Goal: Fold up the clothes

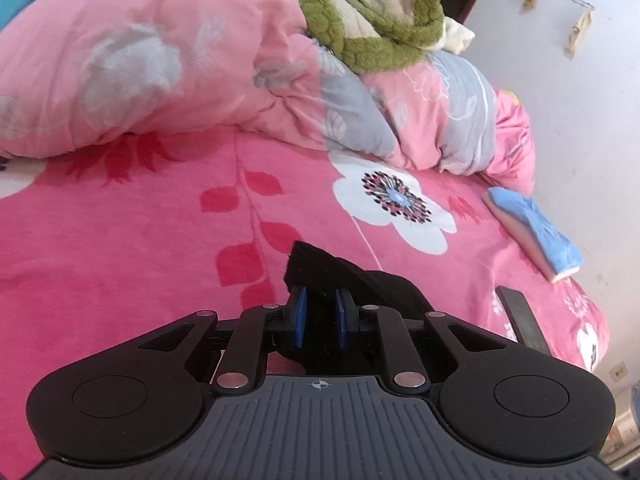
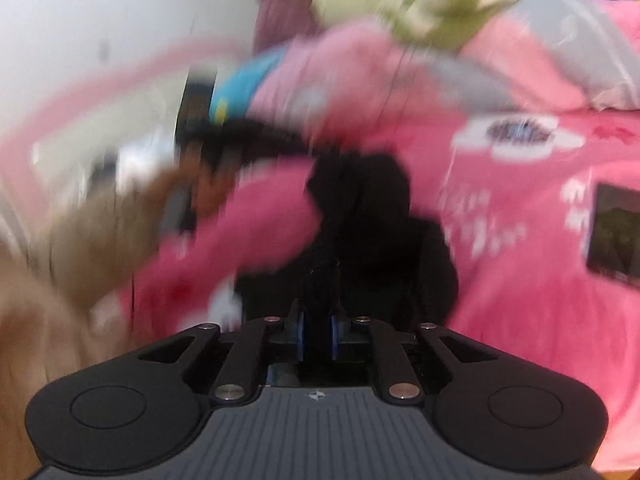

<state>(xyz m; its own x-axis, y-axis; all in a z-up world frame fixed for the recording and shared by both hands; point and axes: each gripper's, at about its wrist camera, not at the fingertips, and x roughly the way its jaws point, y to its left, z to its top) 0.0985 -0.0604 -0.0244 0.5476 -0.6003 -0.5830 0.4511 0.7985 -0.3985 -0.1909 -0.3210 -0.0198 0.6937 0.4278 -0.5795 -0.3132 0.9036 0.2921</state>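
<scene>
1. The left gripper [image 1: 320, 312] has its jaws drawn narrow on a fold of a small black fabric garment [image 1: 340, 272]; the blue pads [image 1: 301, 316] press the cloth from both sides.
2. The black garment lies near the front of the pink flower-print bed sheet [image 1: 140, 240] and trails off to the right.
3. The right gripper [image 2: 318, 336] also has narrow jaws, clamped on black cloth that rises between them; this view is heavily blurred.
4. At the far side a bunched pink and grey floral quilt [image 1: 160, 60] carries a green and cream fleece garment [image 1: 372, 20].
5. Right of the garment sit a folded blue and pink cloth [image 1: 536, 232] and a dark flat phone-like slab [image 1: 520, 316].
</scene>
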